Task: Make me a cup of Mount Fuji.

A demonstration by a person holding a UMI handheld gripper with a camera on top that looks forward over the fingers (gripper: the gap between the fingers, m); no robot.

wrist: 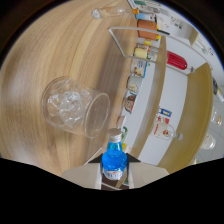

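Note:
A clear glass (75,106) full of ice cubes stands on the wooden table (45,55), just ahead of my fingers and a little to one side. My gripper (115,172) is shut on a small bottle of blue liquid (113,159), with a beige finger (82,176) pressed against each side. The bottle's pale cap (115,133) is on and points towards the rim of the glass. The whole view is rolled, so the table and shelves appear tipped sideways. The bottle's lower part is hidden behind the fingers.
Beyond the glass, a row of jars and bottles (138,55) lines the table's far edge, with an orange container (146,28) among them. A clear frame stand (125,37) and a small glass item (98,13) are further along. A red object (176,60) lies on a white shelf behind.

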